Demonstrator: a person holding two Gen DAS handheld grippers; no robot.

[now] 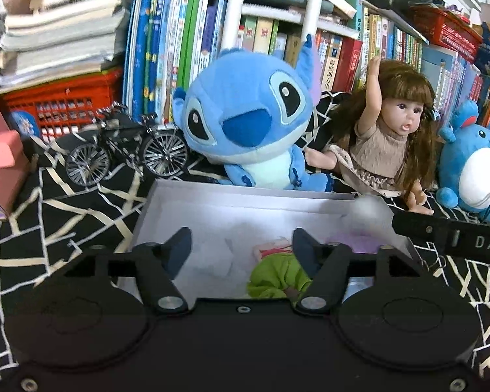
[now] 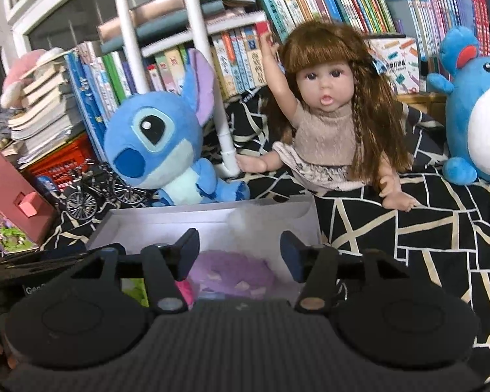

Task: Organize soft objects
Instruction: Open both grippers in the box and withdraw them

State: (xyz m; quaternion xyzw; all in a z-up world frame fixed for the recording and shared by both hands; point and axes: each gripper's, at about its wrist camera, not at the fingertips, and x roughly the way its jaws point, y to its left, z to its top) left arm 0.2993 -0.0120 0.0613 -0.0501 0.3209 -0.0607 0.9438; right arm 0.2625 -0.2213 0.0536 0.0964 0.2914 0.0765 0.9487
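Two pairs of tongs hang spread and empty over the white box [image 1: 245,196]. Under the left tongs [image 1: 241,251] lies a green soft toy [image 1: 277,277], nearer its right finger; under the right tongs [image 2: 240,251] a purple one [image 2: 232,274], almost centred.

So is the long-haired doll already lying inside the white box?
No, the doll sits upright on the patterned cloth behind the white box, one arm raised.

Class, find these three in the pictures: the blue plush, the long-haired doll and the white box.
blue plush [image 1: 245,124]: left wrist view, on its nose.
doll [image 2: 323,130]: right wrist view, on its chest.
white box [image 1: 245,209]: left wrist view, on its far inner wall.
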